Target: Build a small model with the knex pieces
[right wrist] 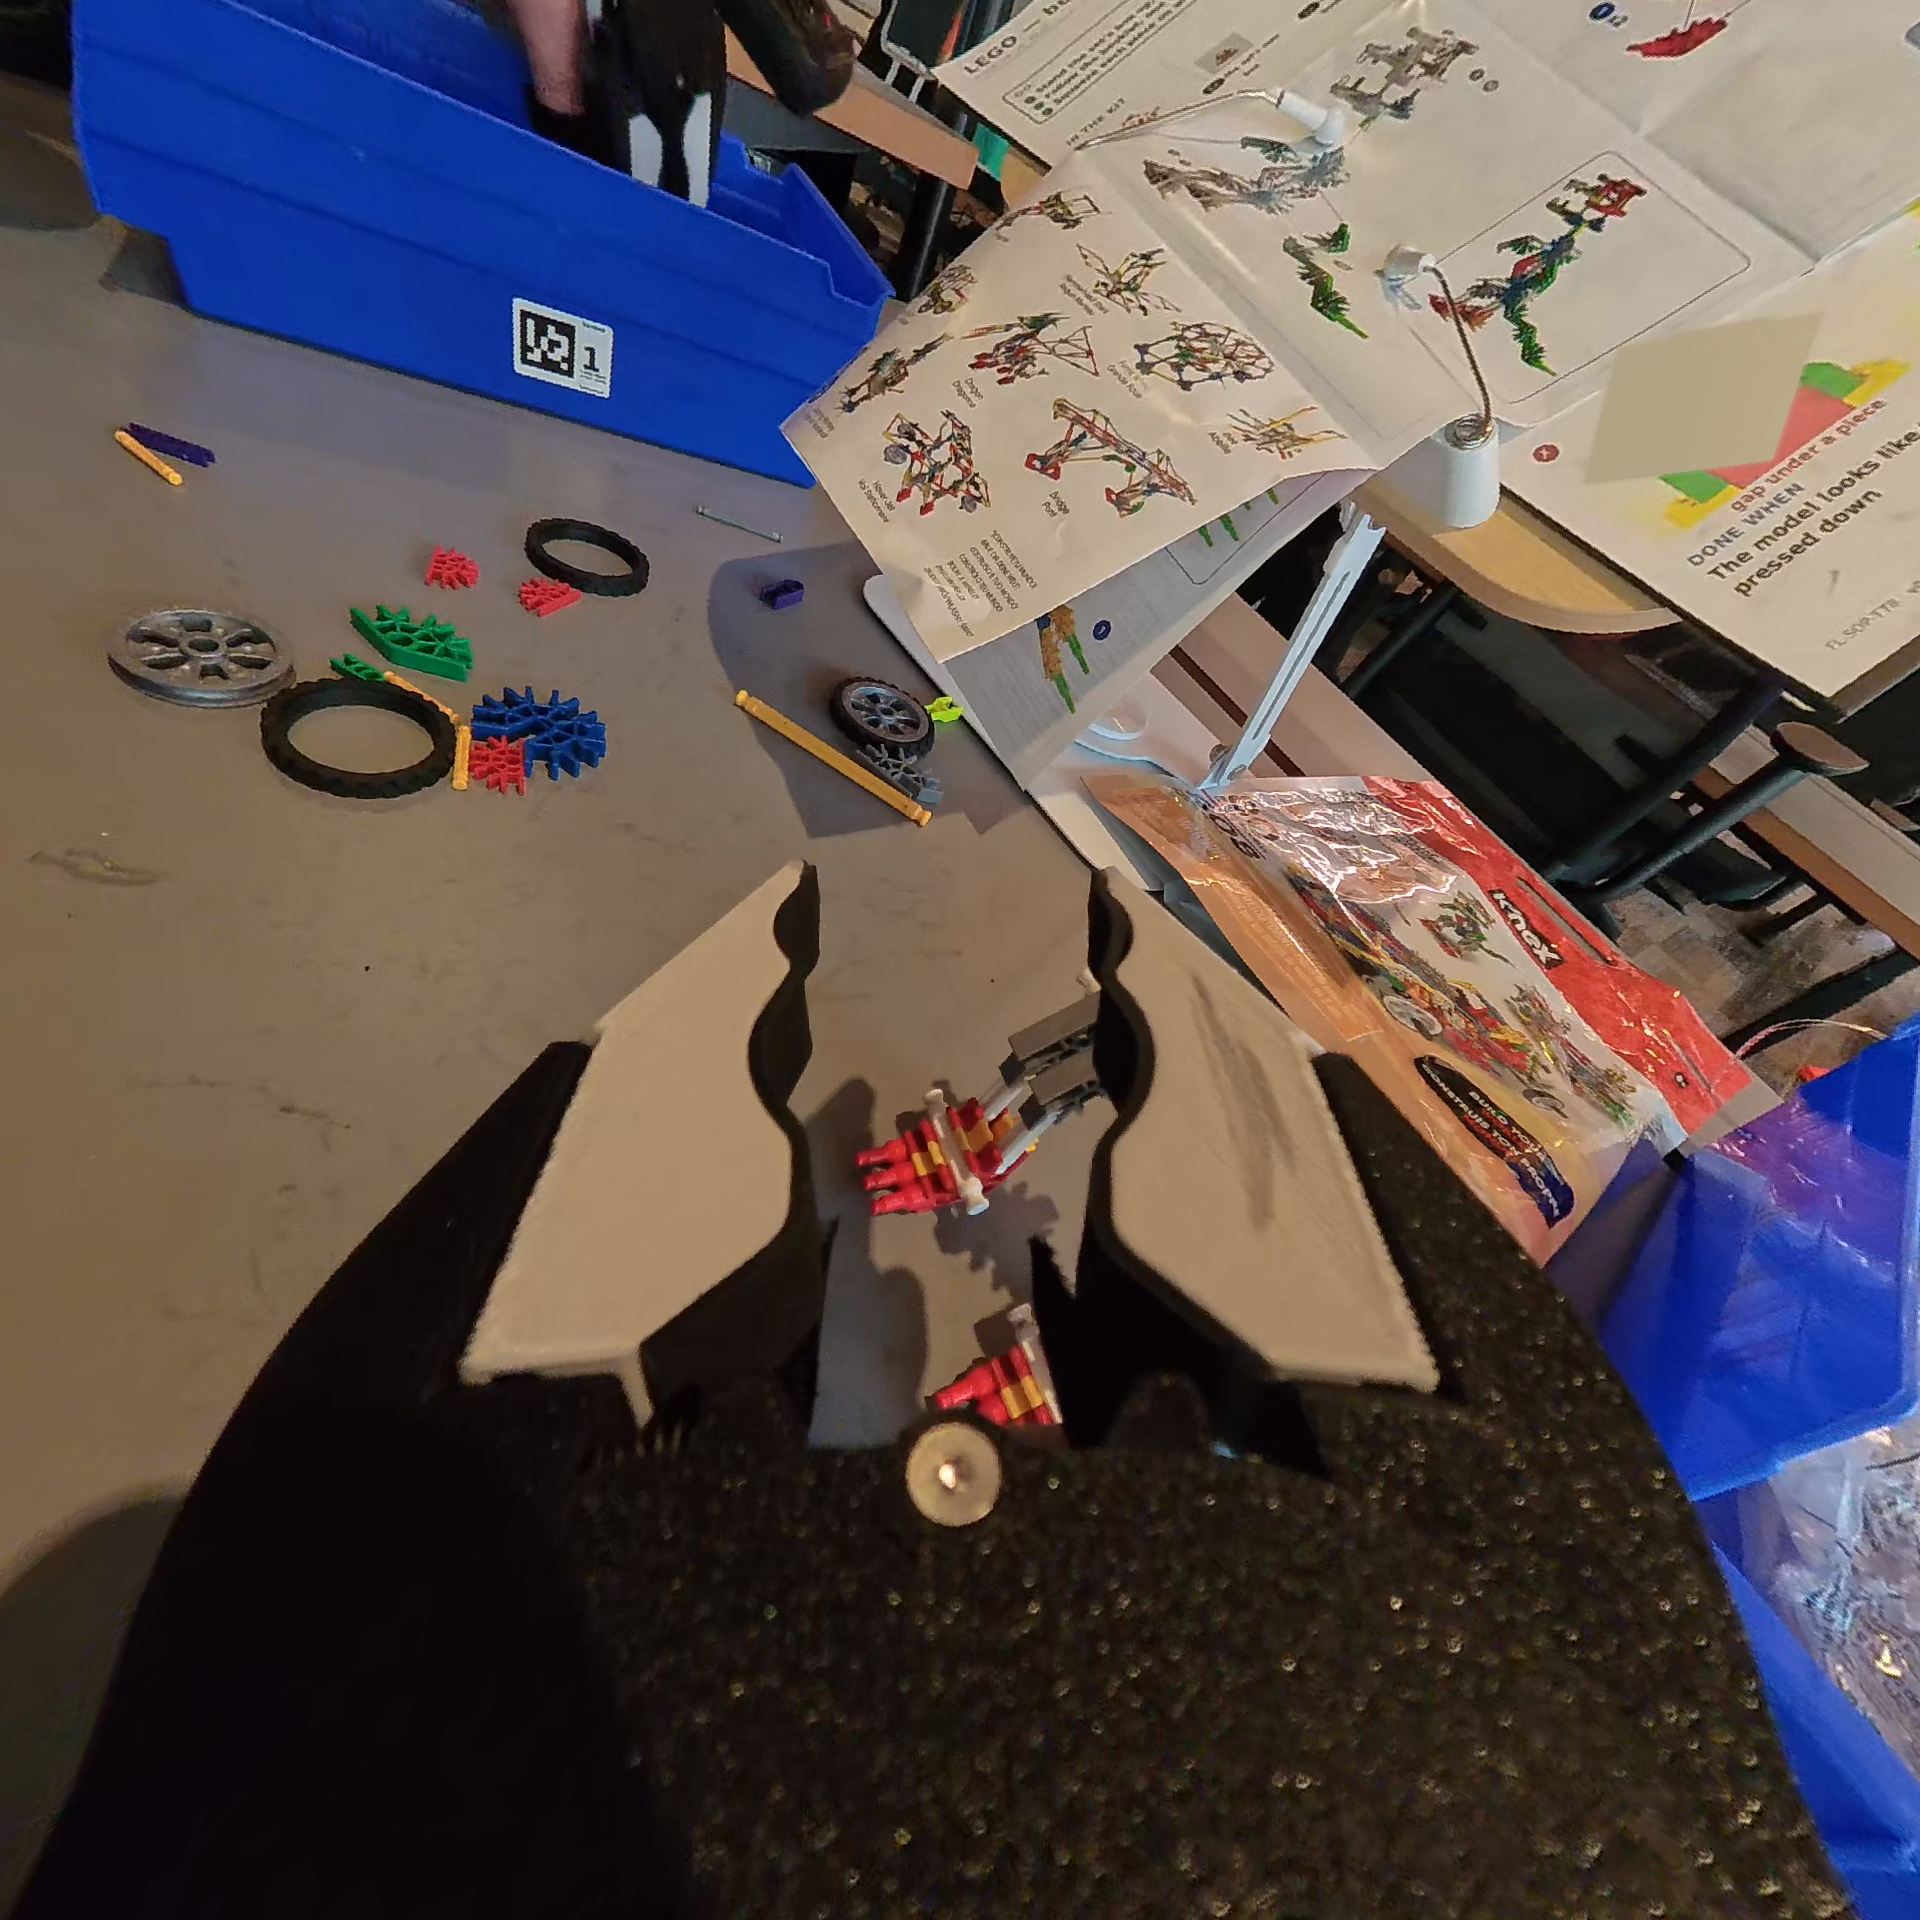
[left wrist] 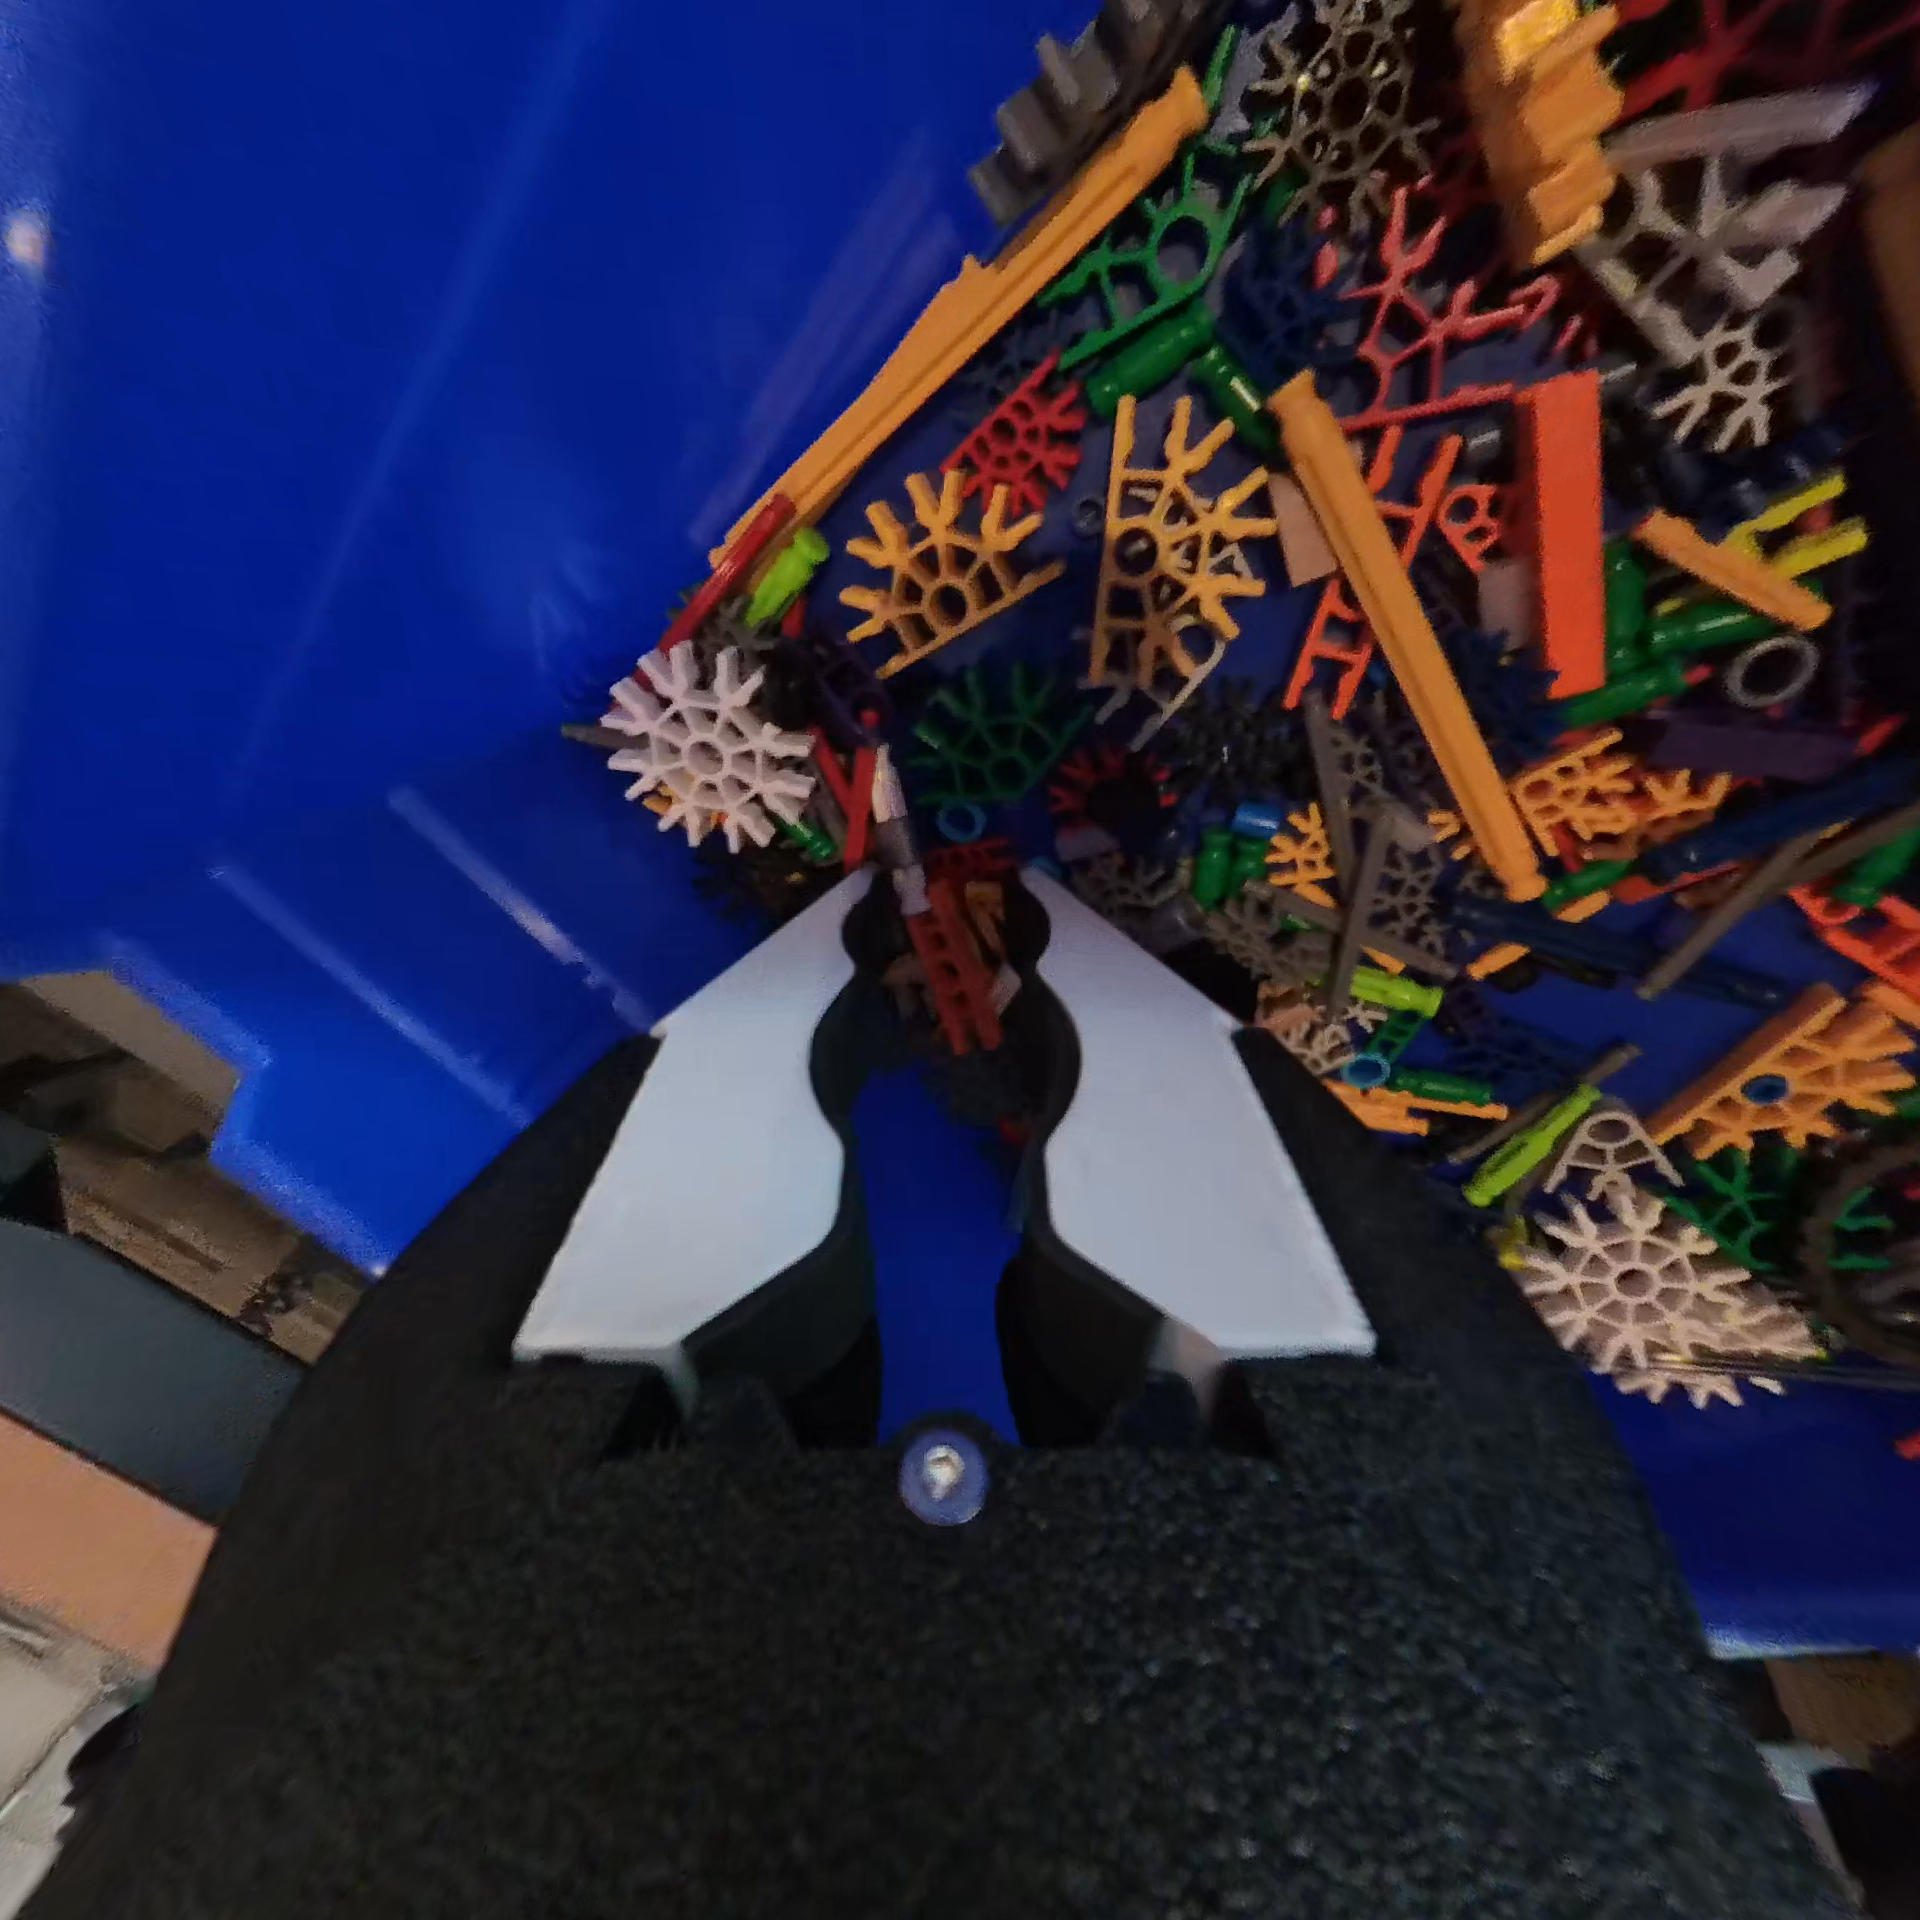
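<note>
In the left wrist view my left gripper reaches into a blue bin, at the edge of a heap of coloured construction-toy connectors and rods. Its jaws are closed down on a red connector with a grey-white rod beside it. In the right wrist view my right gripper is open, low over a grey table. A small red, yellow and white rod assembly with a grey part lies between the jaws, close to the right finger. The left gripper also shows far off in the bin.
Loose parts lie on the table: two black tyres, a grey wheel hub, green, blue and red connectors, a yellow rod. Instruction sheets hang on a stand at the right. A kit bag and blue plastic lie at the right. The gap from one gripper's tips to the other's is roughly 55 centimeters.
</note>
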`<state>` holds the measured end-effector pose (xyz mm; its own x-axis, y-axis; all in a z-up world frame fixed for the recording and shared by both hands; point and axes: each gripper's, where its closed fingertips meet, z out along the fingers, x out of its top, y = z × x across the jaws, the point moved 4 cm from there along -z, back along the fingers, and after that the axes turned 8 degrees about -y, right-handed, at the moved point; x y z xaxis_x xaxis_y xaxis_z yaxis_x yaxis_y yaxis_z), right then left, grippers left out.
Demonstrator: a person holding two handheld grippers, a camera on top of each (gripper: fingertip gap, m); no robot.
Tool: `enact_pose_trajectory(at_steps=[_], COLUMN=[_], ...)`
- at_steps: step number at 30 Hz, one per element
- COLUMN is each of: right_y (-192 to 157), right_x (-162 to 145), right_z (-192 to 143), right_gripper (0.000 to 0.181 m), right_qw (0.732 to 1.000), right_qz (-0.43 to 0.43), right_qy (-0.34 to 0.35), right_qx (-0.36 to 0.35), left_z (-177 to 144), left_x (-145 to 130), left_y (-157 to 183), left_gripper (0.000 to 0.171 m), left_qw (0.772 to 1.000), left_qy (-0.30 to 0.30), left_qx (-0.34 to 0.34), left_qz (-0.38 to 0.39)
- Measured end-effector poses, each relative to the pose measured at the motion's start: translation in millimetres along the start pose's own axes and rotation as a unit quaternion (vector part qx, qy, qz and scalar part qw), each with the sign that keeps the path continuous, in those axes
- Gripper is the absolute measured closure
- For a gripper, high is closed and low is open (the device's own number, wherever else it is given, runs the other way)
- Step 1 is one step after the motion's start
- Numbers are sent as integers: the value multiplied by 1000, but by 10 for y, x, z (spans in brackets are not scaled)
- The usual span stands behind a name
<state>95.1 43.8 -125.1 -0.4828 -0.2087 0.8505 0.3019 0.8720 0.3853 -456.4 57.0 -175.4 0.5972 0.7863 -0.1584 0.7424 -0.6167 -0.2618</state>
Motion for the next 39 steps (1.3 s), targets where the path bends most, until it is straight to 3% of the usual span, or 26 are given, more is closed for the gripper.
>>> enact_pose_trajectory(at_steps=[5,9,11,21,27,34,39], right_y=[-3,-3,-9,-7,-14,-7,-12], right_x=[9,26,31,65,71,74,86], right_z=[-8,-21,-21,-55,-57,-66,-75], right_gripper=[130,130,130,130,130,130,129], right_qw=[1000,1000,1000,1000,1000,1000,1000], right_qz=[-2,-2,-4,-7,-9,-9,-12], right_qy=[2,6,6,14,14,14,16], right_qx=[-1,-1,0,-4,-4,-7,-7], left_z=[76,29,52,46,54,49,33], left_x=[41,71,67,43,68,106,134], left_y=[-80,-61,-56,-6,5,-31,-5], left_gripper=[161,148,151,165,164,164,165], left_qw=[999,999,999,998,998,992,995], left_qy=[-21,-9,-17,13,10,22,26], left_qx=[31,42,44,-47,-36,-94,-74], left_qz=[-9,-2,-1,-29,-44,-83,-68])
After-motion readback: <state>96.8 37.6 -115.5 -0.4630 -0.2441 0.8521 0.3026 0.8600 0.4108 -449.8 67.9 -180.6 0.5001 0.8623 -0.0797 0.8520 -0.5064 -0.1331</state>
